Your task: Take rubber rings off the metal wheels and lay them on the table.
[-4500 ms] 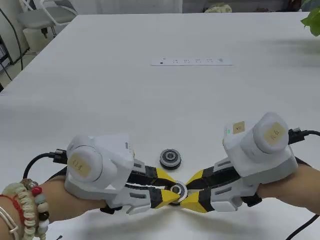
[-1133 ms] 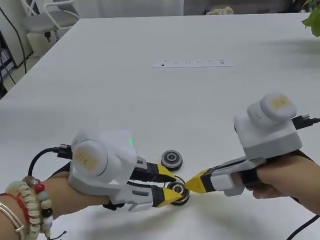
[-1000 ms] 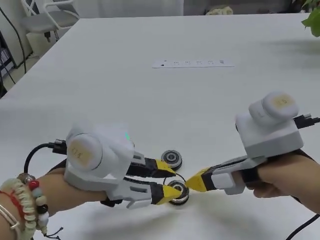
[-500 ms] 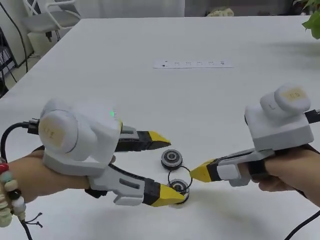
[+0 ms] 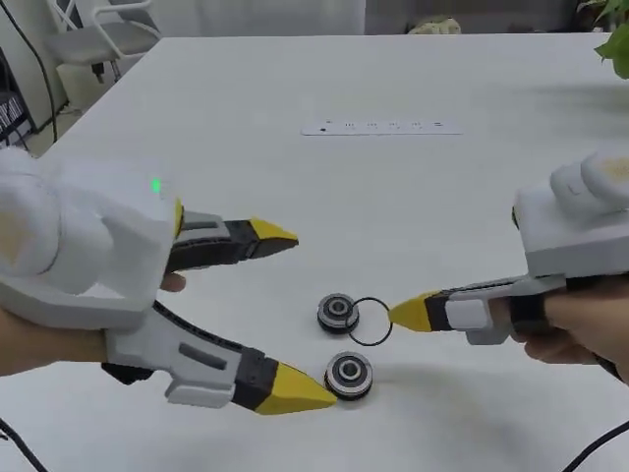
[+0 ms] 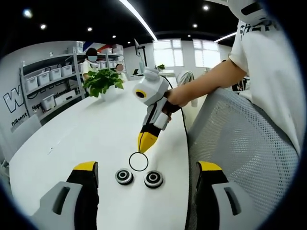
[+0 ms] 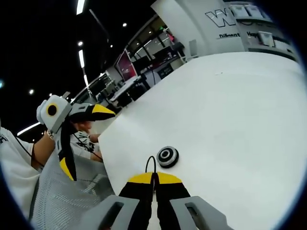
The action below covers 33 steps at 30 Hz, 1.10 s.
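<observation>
Head view: two wheels [image 5: 338, 312], one ring [image 5: 371, 344].

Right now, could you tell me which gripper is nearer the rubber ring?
Right. The right gripper pinches the rubber ring in its tips; the left gripper hangs open, clear of it.

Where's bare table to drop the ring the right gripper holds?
Free: the wide table stretch between the far metal wheel and the power strip. Crowded: near edge, with the near wheel, the open left gripper and the right gripper pinching the rubber ring.
</observation>
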Each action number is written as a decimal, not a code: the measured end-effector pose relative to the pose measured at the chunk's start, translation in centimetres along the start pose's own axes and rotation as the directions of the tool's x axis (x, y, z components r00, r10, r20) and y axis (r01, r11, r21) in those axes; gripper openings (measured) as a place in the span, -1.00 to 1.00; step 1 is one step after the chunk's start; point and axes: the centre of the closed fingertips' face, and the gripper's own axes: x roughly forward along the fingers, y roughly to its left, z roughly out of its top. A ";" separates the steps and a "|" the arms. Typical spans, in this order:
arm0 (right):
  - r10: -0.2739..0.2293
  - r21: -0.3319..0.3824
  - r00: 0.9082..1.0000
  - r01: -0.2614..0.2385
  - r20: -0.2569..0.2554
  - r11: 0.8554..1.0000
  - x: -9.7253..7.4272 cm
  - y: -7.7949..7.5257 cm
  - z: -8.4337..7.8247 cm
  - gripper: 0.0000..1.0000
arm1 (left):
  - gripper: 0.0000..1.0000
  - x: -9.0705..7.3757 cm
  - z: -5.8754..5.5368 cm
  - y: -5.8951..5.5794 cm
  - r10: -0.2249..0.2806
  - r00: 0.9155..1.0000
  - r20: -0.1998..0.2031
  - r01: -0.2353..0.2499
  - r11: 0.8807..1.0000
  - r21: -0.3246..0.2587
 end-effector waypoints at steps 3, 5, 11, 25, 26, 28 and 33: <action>0.005 0.003 1.000 -0.005 0.018 1.000 -0.1 0.2 0.4 -1.00 | 0.67 -1.5 -0.2 0.4 0.042 0.999 -0.005 -0.042 0.999 -0.005; 0.008 0.003 1.000 -0.008 0.031 1.000 -0.2 0.3 0.7 -1.00 | 0.68 -2.3 -0.4 0.5 0.066 0.998 -0.003 -0.066 0.998 -0.016; 0.015 -0.004 0.999 -0.015 0.051 1.000 -0.4 0.7 1.3 -1.00 | 0.69 -4.1 -1.1 0.2 0.112 0.994 -0.014 -0.112 0.993 -0.038; 0.038 -0.016 0.995 -0.037 0.092 0.999 -0.6 1.8 2.4 -1.00 | 0.71 -6.1 -4.2 -1.1 0.213 0.977 -0.031 -0.215 0.963 -0.163; 0.040 -0.019 0.994 -0.039 0.097 0.999 -0.6 1.9 2.5 -1.00 | 0.70 -6.2 -4.3 -1.1 0.217 0.976 -0.032 -0.220 0.961 -0.171; 0.044 -0.036 0.993 -0.040 0.113 0.999 -0.7 2.1 2.8 -1.00 | 0.69 -6.4 -4.6 -1.2 0.229 0.973 -0.036 -0.231 0.956 -0.183; 0.075 -0.063 0.989 -0.067 0.127 0.996 -0.5 3.2 3.2 -1.00 | 0.69 -6.7 -5.0 -1.1 0.261 0.965 -0.034 -0.262 0.942 -0.210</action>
